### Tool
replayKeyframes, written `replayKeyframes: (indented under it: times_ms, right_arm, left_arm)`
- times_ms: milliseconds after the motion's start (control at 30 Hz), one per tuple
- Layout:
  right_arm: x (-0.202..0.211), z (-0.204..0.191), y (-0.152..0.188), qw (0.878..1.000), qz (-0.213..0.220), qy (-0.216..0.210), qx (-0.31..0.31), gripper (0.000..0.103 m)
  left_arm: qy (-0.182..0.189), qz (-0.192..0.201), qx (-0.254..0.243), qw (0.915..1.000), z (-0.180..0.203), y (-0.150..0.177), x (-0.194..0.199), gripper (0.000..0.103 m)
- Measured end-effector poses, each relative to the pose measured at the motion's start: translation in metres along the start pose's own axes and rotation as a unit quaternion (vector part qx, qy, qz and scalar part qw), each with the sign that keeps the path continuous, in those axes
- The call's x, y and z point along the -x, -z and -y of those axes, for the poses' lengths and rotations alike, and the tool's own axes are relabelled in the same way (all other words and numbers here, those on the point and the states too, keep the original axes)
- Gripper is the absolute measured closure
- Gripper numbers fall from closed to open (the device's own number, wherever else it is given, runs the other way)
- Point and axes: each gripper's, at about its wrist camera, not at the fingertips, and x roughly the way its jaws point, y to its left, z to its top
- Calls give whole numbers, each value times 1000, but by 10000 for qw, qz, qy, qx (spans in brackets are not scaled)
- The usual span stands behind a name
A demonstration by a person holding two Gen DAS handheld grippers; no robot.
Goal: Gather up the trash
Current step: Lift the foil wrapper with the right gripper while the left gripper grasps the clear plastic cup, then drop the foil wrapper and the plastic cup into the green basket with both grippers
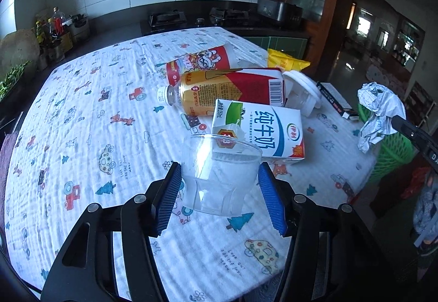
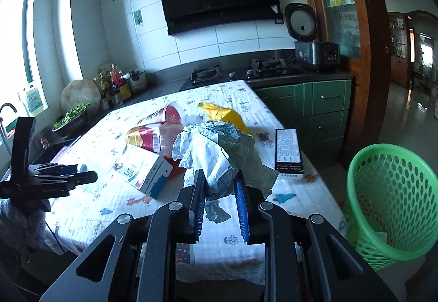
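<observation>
left wrist view: left gripper (image 1: 219, 178) clamps a clear plastic cup (image 1: 219, 173) above the printed tablecloth (image 1: 82, 110), near a milk carton (image 1: 262, 132). only the right wrist view shows the right gripper (image 2: 219, 192) pinching crumpled paper (image 2: 213, 154) beside the green basket (image 2: 394, 192).

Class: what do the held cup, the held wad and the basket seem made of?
Cup: clear glossy plastic, the cloth shows through.
Wad: crumpled matte paper, sharp creases; possibly thin printed wrap.
Basket: green moulded plastic, perforated wall, slight sheen.
</observation>
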Motion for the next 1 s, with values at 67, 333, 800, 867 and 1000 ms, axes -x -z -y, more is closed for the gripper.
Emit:
replayKeyframes:
  times_ms: [67,333,800,867,1000]
  right_arm:
    - [8,7,-1,9999,92,128,-35,83]
    - [23,61,0,9947,148,940,-380,83]
    - [28,197,16,9642,-229,2499,-858,81]
    - [29,213,21,9616,-284,2544,-995,77]
    - [29,237,28,9564,-350,2686,-1095,68]
  left_arm:
    - [107,84,-21,9999,6,-4,8,46]
    - [708,299,-390,9963,62,-32,11,46]
    - [1703,59,-1207,9779,210,-93,-53,46]
    - [1782,2,-1340,9748,229,-99,-62,46]
    - [1925,-91,-1550,9689,266,-108,-78,46]
